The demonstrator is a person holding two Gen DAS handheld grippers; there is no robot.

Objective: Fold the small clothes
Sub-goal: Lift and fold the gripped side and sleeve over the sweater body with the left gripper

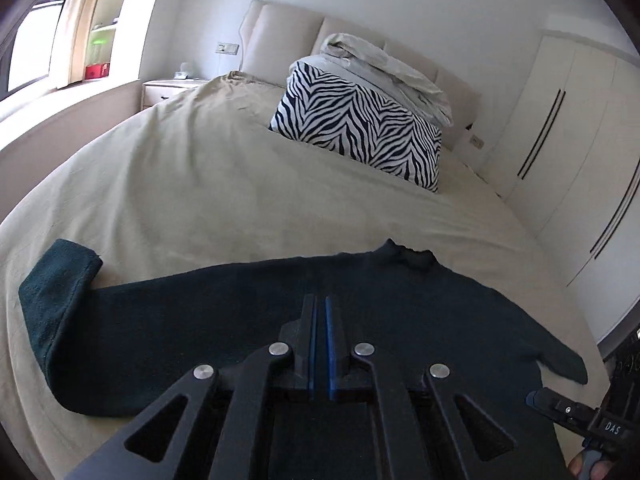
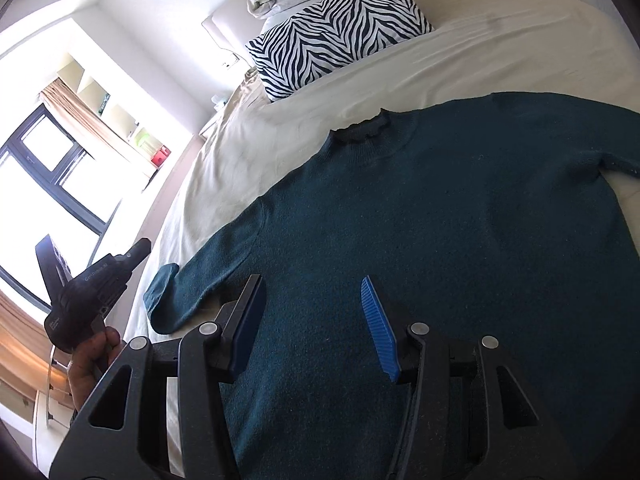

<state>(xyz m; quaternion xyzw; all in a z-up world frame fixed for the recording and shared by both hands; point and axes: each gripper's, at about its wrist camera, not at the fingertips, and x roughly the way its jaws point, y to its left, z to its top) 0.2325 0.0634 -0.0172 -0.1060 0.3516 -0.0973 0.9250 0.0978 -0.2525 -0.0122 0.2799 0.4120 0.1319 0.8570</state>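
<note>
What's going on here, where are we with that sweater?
A person holds both grippers over a dark teal sweater spread flat on the bed, collar toward the zebra pillow. Left gripper is shut on nothing; right gripper is open above the body. No fold is made yet.

Home bedroom, made bed (image 1: 192, 168) with padded headboard (image 1: 288, 36), zebra pillow (image 1: 356, 128), nightstand (image 1: 168, 90), built-in wardrobe (image 1: 560, 128)
</note>
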